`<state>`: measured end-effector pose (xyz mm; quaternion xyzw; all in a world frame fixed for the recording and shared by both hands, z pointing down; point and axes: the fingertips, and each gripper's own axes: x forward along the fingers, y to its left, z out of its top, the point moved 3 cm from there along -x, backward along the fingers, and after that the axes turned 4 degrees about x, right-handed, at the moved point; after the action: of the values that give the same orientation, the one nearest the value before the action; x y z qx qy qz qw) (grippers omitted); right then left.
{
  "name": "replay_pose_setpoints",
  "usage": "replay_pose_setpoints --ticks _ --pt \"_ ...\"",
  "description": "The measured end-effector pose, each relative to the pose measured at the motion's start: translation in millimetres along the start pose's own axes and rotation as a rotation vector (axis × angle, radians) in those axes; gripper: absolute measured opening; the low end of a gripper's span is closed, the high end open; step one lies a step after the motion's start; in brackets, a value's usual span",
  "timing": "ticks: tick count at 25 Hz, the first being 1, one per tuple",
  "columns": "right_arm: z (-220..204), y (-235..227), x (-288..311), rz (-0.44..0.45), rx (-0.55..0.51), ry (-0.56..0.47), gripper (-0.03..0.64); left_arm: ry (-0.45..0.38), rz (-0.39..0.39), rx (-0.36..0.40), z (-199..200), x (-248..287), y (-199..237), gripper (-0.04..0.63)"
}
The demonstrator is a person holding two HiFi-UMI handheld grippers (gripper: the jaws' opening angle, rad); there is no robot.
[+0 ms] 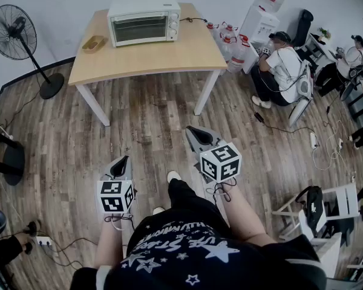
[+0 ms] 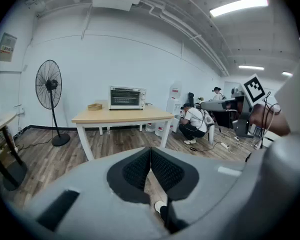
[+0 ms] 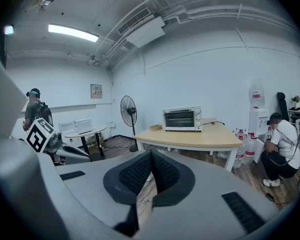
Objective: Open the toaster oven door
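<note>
**Left claw** (image 1: 122,163) (image 2: 150,152): jaws together, pads meeting at the tip, nothing between them. Held low in front of the person and tilted slightly down. Marker cube at its rear.

**Right claw** (image 1: 195,133) (image 3: 151,154): jaws together and empty. It sits beside the left claw and a little further forward, also tilted slightly down.

**Oven** (image 1: 144,21) (image 2: 127,97) (image 3: 182,119): well ahead of both claws, across bare floor (image 1: 145,138). Seen slightly left of the left claw's tip and slightly right of the right claw's. It stands upright at the far edge of the table (image 1: 146,58), and neither claw touches it.

**Door** (image 1: 139,29): glass front facing the claws, shut flush with the oven.

**Tray** (image 1: 94,43): small and tan, on the table just left of the oven, well apart from both claws.

**Fan** (image 1: 13,32): on a stand, far ahead and to the left of the left claw, beside the table.

**Bottles** (image 1: 230,41): clustered on the floor, ahead and to the right of the right claw, by the table's right end.

**Person** (image 1: 283,70): crouched near the bottles, far right of the right claw.
</note>
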<state>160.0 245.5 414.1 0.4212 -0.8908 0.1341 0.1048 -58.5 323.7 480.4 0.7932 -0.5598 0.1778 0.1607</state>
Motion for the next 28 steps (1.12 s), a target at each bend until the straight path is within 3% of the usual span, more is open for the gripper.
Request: replay_pose_setpoints --ticks 11,22,23,24,28 --pt "-26.1 30.4 -14.6 0.003 0.031 0.018 0.003 0.022 0.004 -0.003 -28.9 -27.4 3.8 0.02" --pt "-27.8 13.8 -5.2 0.0 0.185 -0.047 0.006 0.006 -0.022 0.006 -22.5 -15.9 9.1 0.021" --pt "-27.6 10.0 0.9 0.005 0.195 -0.045 0.025 0.009 -0.019 0.006 -21.5 -11.4 10.5 0.021" --pt "-26.7 6.5 8.0 0.012 0.204 -0.042 0.088 0.014 -0.016 0.007 -20.1 -6.5 12.4 0.021" --pt "-16.7 -11.5 39.4 0.032 0.223 -0.028 0.13 0.039 -0.013 0.0 -12.7 20.8 22.4 0.021"
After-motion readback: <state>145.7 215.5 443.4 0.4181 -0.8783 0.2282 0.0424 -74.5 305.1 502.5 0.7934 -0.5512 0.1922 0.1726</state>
